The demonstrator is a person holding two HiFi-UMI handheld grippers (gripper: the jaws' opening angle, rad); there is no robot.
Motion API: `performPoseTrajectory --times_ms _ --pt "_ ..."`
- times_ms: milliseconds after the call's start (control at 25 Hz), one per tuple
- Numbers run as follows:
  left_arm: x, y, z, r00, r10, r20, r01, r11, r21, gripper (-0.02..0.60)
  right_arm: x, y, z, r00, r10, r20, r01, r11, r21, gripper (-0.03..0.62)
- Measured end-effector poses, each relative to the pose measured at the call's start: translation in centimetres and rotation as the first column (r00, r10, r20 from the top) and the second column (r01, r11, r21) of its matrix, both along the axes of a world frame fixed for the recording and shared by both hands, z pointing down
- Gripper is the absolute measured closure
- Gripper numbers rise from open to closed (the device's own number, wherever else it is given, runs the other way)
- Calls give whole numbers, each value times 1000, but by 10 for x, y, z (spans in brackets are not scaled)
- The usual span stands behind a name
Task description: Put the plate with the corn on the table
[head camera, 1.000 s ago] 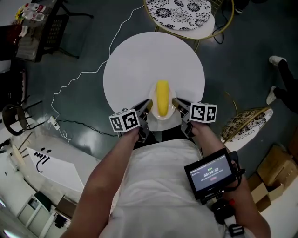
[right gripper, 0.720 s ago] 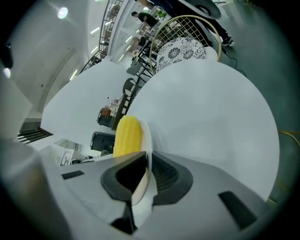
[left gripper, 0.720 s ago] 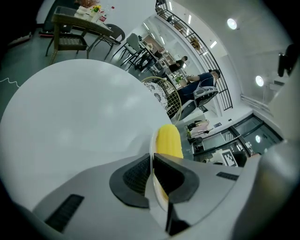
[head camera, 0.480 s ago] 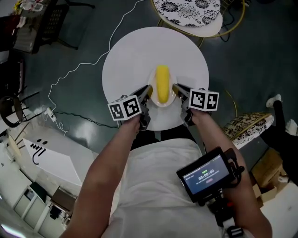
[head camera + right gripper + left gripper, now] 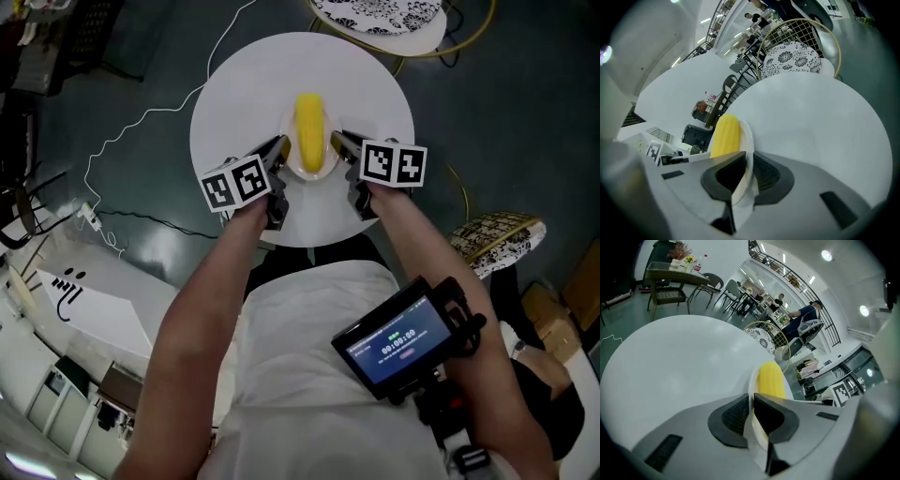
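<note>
Since both tongs are clamped onto it, left gripper [image 5: 278, 150] and right gripper [image 5: 337, 142] pinching opposite rims, the plate [image 5: 312, 172] sits over the near half of the round white table [image 5: 244, 84]; can't tell if it's touching. Looks thin, glazed, stiff, likely slippery and chippable, so rim grips seem right. Smooth yellow corn [image 5: 308, 131] lies loose on it and could roll. Past the table's far edge, a patterned chair cushion [image 5: 375, 11].

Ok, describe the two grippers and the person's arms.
The left gripper and right gripper are grey, with dark ribbed pads; each carries a white cube printed with black square markers. The forearms are bare; the person wears a white top.
</note>
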State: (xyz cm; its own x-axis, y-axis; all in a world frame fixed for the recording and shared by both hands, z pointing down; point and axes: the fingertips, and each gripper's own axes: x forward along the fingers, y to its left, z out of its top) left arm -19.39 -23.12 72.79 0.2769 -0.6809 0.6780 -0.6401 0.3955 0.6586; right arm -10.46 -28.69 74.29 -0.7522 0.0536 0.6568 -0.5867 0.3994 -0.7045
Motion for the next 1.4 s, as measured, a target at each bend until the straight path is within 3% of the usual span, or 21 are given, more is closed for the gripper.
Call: performPoseTrajectory --times_ms 320,1080,1240,1400 --pt "-13 -10 2 998 -11 57 12 1000 -14 555 -15 -11 -1 999 -26 -33 29 997 72 562" --pt "-18 -10 10 979 92 182 -77 993 -92 548 -22 -10 0 976 -99 -193 139 969 206 546" --pt "-22 -9 10 967 111 229 -88 990 -109 541 -22 -11 0 963 -120 -240 184 947 262 522" --pt "-28 -4 8 957 106 272 -76 990 -117 504 -20 -14 -2 971 -95 -220 155 949 273 511"
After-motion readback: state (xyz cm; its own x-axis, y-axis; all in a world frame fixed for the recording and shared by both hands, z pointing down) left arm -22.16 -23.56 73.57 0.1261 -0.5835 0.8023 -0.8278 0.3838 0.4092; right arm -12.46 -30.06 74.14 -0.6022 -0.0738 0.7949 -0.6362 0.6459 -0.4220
